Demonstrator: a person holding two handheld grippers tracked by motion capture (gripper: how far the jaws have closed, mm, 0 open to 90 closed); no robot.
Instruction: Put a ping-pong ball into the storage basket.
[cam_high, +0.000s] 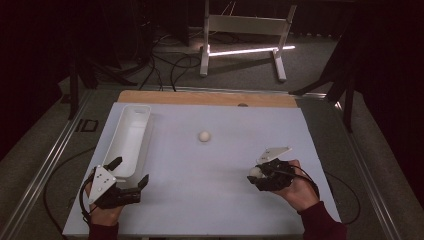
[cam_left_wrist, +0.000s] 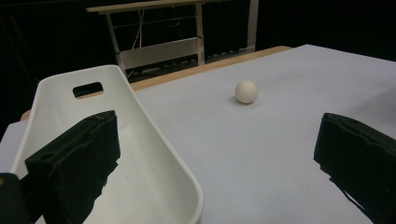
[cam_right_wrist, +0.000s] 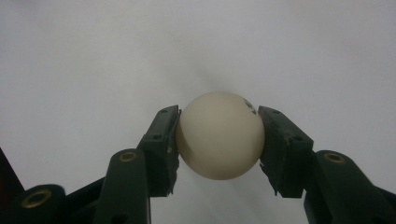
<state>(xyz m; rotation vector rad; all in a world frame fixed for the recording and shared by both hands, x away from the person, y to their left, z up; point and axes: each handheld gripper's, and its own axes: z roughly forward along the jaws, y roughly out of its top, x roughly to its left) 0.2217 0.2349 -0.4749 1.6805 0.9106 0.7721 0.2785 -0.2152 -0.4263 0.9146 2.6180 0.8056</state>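
High view: the right gripper (cam_high: 256, 175) sits at the near right of the white table (cam_high: 225, 200), its jaws clamped on a ball (cam_high: 254, 172). A second ball (cam_high: 204, 136) lies loose in the middle of the table, well apart from both hands. The left gripper (cam_high: 131, 172) rests at the near left with its jaws spread wide and nothing between them, at the near end of the white bin (cam_high: 131, 132).

Left gripper view: one jaw hangs over the bin (cam_left_wrist: 154, 140), the other over bare table; the loose ball (cam_left_wrist: 246, 91) lies farther off.

Right gripper view: the pads (cam_right_wrist: 163, 140) press the held ball (cam_right_wrist: 220, 135) at its widest part.

The ball is smooth and round, so a slight twist or slackening of the grip could make it squirt out and roll off the table. A high drop into the bin might bounce it out again.
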